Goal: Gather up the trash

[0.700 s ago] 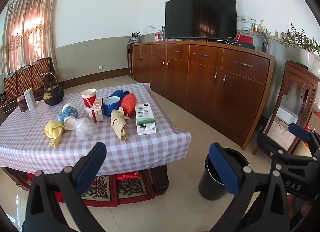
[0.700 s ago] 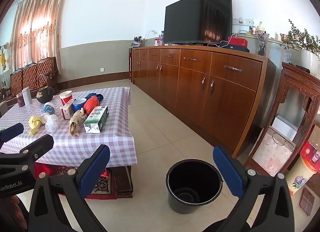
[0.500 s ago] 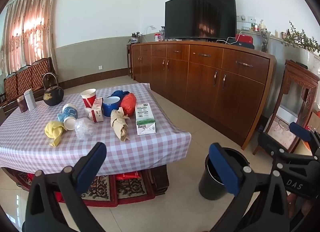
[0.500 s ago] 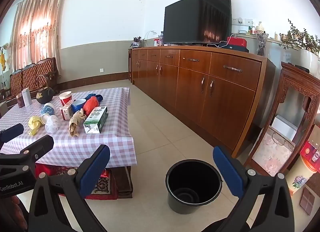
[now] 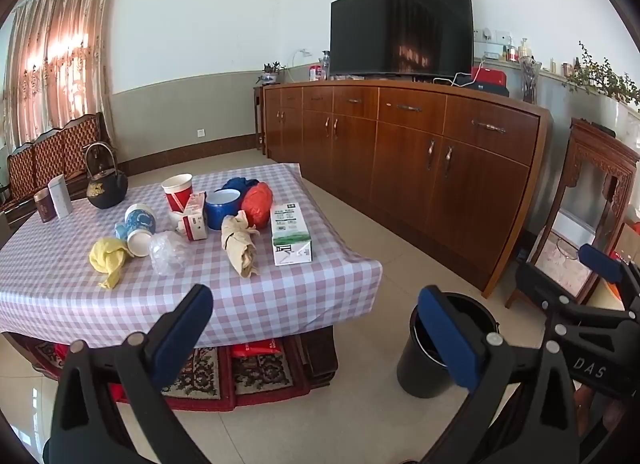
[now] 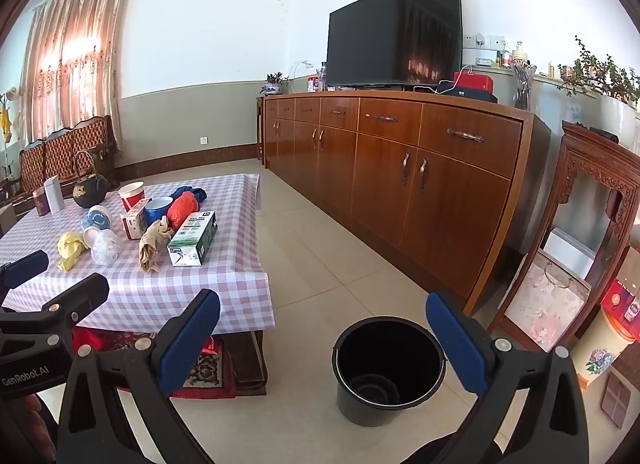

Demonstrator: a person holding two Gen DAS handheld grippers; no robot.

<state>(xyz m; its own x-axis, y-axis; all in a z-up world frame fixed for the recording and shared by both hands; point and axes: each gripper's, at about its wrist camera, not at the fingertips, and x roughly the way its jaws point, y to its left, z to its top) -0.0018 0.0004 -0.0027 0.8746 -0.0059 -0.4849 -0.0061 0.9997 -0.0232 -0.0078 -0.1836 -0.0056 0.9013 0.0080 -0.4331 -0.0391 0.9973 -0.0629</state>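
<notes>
A low table with a checked cloth carries a green and white carton, a crumpled brown paper bag, a clear crumpled plastic, a yellow rag, a red wad, a small red and white box and cups. A black bucket stands on the floor to the right of the table. My left gripper hangs open in front of the table's near edge, nothing between its fingers. My right gripper is open above the floor, just left of the bucket.
A long wooden sideboard with a television runs along the right wall. A carved wooden stand is at the far right. A black teapot and tins sit at the table's far left. Rugs and boxes lie under the table.
</notes>
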